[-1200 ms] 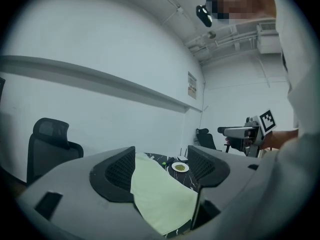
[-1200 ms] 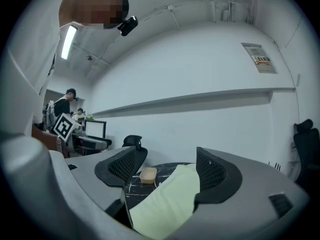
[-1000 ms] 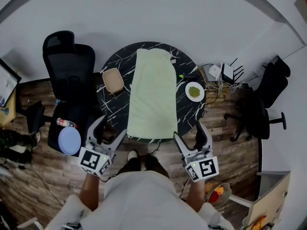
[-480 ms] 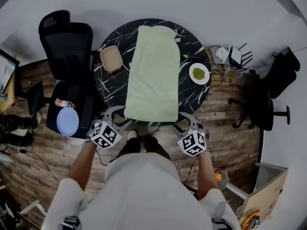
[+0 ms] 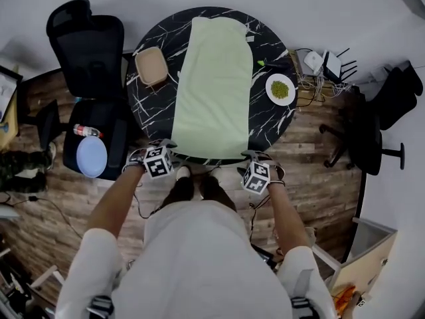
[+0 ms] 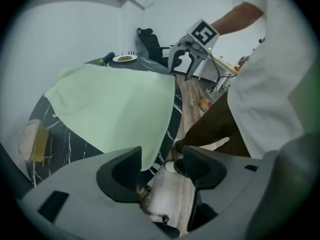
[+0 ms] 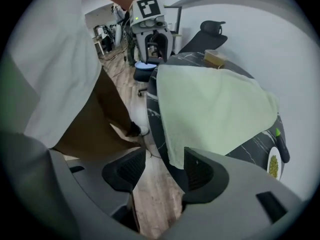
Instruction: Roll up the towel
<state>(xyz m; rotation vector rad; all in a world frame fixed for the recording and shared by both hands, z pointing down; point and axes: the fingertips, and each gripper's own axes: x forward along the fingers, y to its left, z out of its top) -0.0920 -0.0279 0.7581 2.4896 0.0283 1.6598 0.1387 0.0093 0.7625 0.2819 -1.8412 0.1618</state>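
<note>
Your left gripper (image 6: pixel 161 168) has its jaws spread, and they have just been opening a little further. Through the gap you see only wooden floor (image 6: pixel 167 196), with nothing pinched. One near corner of the towel (image 6: pixel 115 109) hangs off the table edge right behind the tip of the left-hand jaw, outside the pads.

Your right gripper (image 7: pixel 161 170) also has its jaws apart, though they have just been closing in. Its gap shows bare floor too. The towel's other near corner droops just at the inner edge of the right-hand jaw, and no pad presses on it.

Ahead of both pairs of jaws, the pale green towel lies spread flat on the round black marble table (image 5: pixel 149 108). Its long side runs away from you and its near end drapes over the rim.

Further out, a tan container (image 5: pixel 151 66) sits on the table beyond your left jaws, left of the towel. Beyond your right jaws, right of the towel, is a white plate (image 5: pixel 281 89) holding something green. Farthest off to the left stands a black office chair (image 5: pixel 86 45).
</note>
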